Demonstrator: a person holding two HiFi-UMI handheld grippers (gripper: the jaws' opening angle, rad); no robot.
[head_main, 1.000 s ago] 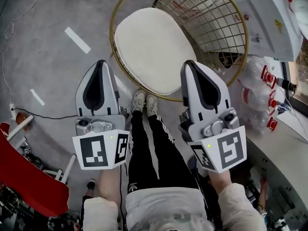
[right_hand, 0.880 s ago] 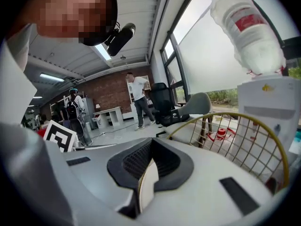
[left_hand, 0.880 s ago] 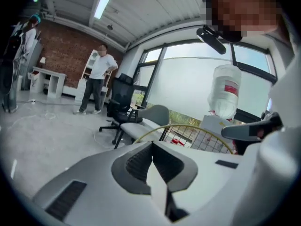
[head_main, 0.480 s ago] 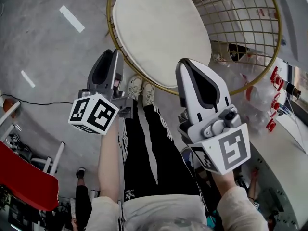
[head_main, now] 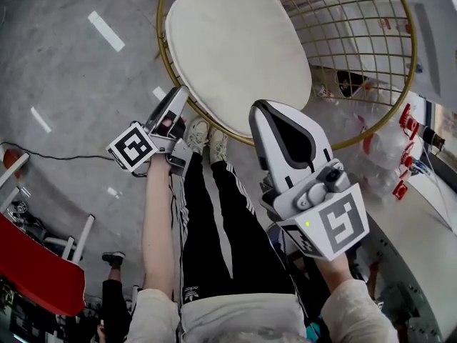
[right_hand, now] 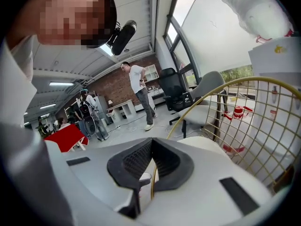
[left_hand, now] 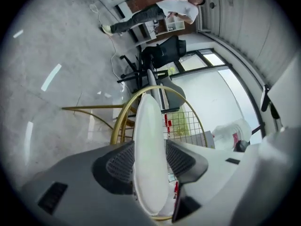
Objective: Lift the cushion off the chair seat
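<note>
A round cream cushion [head_main: 235, 48] lies on the seat of a gold wire chair [head_main: 357, 131]. My left gripper [head_main: 178, 97] is rolled on its side at the cushion's near-left edge. In the left gripper view the cushion [left_hand: 149, 121] shows edge-on between the jaws of this gripper [left_hand: 149, 149], which are opening, with the pads [left_hand: 120, 164] beside it rather than pressing. My right gripper [head_main: 270, 113] hangs shut and empty over the chair's front rim. In the right gripper view its jaws [right_hand: 151, 142] meet, with the gold rim [right_hand: 225, 86] and the cushion [right_hand: 209, 147] behind.
The person's legs and white shoes [head_main: 207, 131] stand right at the chair's front. A red seat [head_main: 36, 270] is at lower left, white benches and bags with red print [head_main: 389, 131] at right. People [right_hand: 138, 91] and a black office chair [right_hand: 171, 86] stand farther off.
My left gripper dropped, rolled onto its side, opened and came to the cushion's near-left edge. The right gripper sank a little and stayed shut.
</note>
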